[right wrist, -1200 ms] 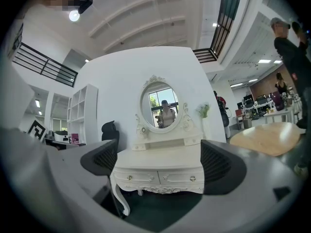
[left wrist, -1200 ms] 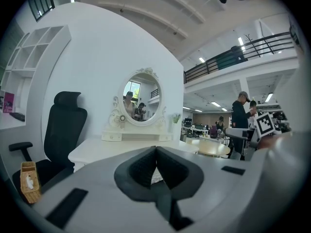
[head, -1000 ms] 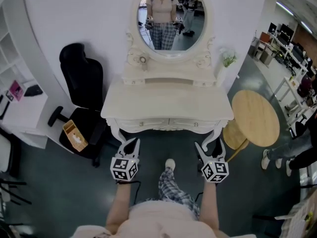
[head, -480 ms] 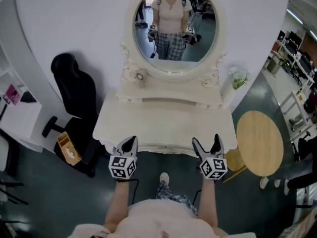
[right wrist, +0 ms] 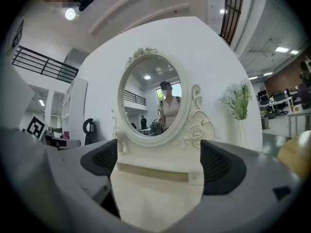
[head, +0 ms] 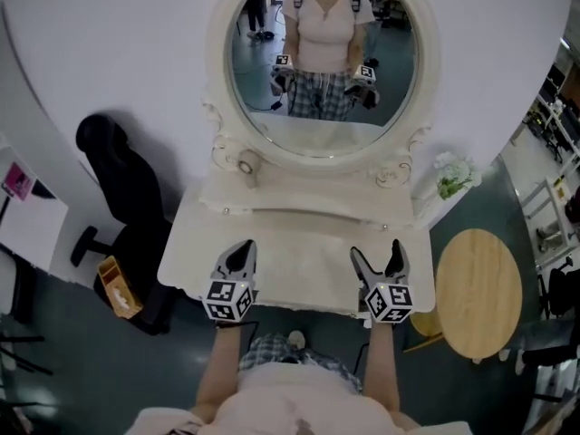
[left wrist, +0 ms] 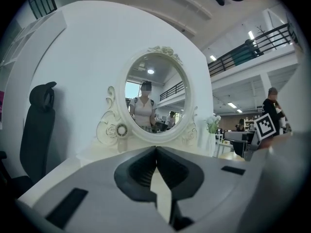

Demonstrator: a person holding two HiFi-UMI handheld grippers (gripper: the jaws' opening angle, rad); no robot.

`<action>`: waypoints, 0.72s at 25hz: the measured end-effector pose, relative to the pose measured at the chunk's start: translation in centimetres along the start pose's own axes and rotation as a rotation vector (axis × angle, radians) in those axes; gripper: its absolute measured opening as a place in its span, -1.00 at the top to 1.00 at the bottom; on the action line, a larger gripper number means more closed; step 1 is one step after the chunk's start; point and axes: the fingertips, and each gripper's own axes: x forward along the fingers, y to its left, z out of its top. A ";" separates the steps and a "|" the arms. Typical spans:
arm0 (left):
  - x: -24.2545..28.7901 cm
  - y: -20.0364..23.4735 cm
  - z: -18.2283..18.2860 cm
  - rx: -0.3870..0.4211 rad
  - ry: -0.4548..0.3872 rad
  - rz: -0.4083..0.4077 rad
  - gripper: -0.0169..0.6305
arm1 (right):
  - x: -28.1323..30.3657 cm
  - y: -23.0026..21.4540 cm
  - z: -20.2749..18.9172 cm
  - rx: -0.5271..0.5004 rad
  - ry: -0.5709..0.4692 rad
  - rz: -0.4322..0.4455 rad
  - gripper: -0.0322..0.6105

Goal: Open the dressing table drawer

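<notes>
White curved walling backs a cream dressing table (head: 299, 238) with an oval mirror (head: 322, 62), standing on a dark green floor. Both forearms reach straight ahead, side by side, so the left gripper (head: 239, 256) and right gripper (head: 378, 257) hover over the tabletop's near edge, pointing at the mirror.

Left gripper's jaws are pressed together at their tips with nothing between them. Right gripper's jaws stand wide apart and hold nothing; bare tabletop and the low shelf under the mirror show between them. The drawer lies below and just short of both grippers, its front hidden under the tabletop's overhang.

Only the head view shows a black office chair (head: 113, 166) left of the left gripper, a yellow box (head: 120, 286) beside that chair, and a round wooden table (head: 478, 293) right of the right gripper. Gripper views add an upper gallery railing and ceiling lights. A vase of flowers (right wrist: 238, 103) stands right of the mirror, which reflects the person holding both grippers.
</notes>
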 end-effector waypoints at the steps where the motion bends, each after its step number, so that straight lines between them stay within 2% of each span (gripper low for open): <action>1: 0.7 0.1 -0.1 -0.001 0.007 -0.004 0.87 | 0.6 -0.3 -0.1 -0.001 0.007 -0.003 -0.73; 10: 6.5 1.7 0.3 -0.010 0.043 -0.027 0.87 | 4.9 -3.3 0.0 -0.002 0.032 -0.055 -0.72; 18: 9.9 0.3 -1.8 -0.016 0.104 -0.086 0.87 | 5.7 -6.8 -2.0 0.026 0.066 -0.128 -0.72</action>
